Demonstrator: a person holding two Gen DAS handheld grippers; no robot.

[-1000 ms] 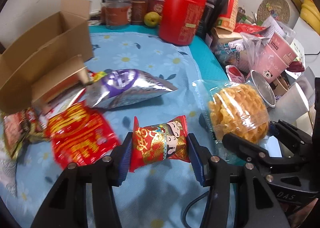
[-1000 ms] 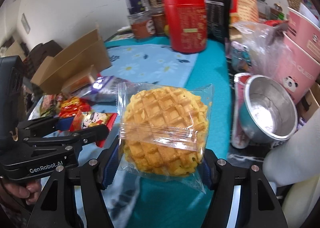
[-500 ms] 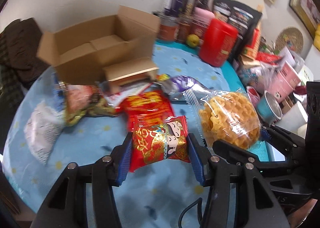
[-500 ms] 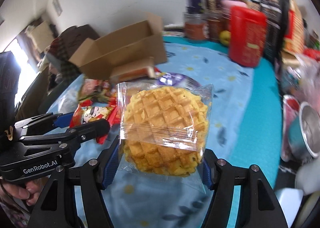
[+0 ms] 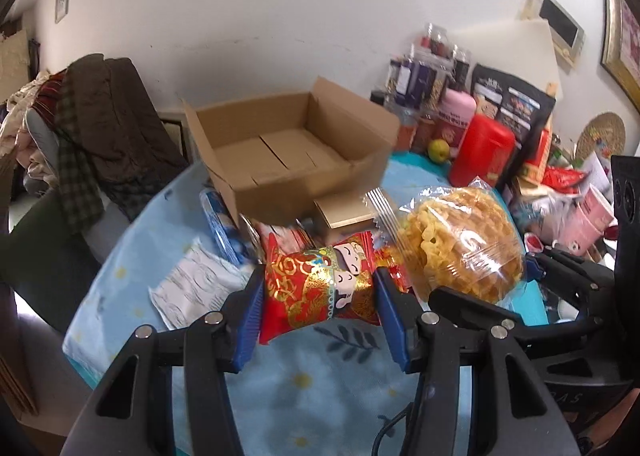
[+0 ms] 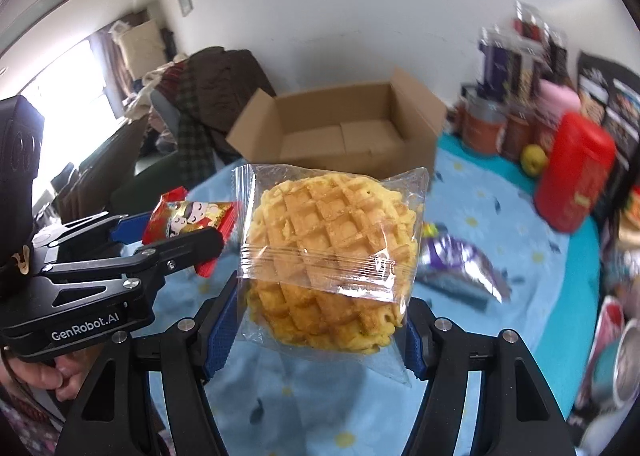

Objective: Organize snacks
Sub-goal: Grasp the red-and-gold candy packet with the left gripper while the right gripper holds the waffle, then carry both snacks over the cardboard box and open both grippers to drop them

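Only left view shows white packet [image 5: 196, 288]; right, purple bag [image 6: 460, 268].

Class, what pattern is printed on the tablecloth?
Light blue tablecloth with small white-and-yellow daisies and dark leaves; clearest in the right wrist view.

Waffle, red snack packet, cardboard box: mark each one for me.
waffle [image 6: 328, 252], right wrist view, centre of its grid face inside the clear wrapper.
red snack packet [image 5: 320, 288], left wrist view, middle of its printed front.
cardboard box [image 5: 280, 153], left wrist view, bare inside floor.
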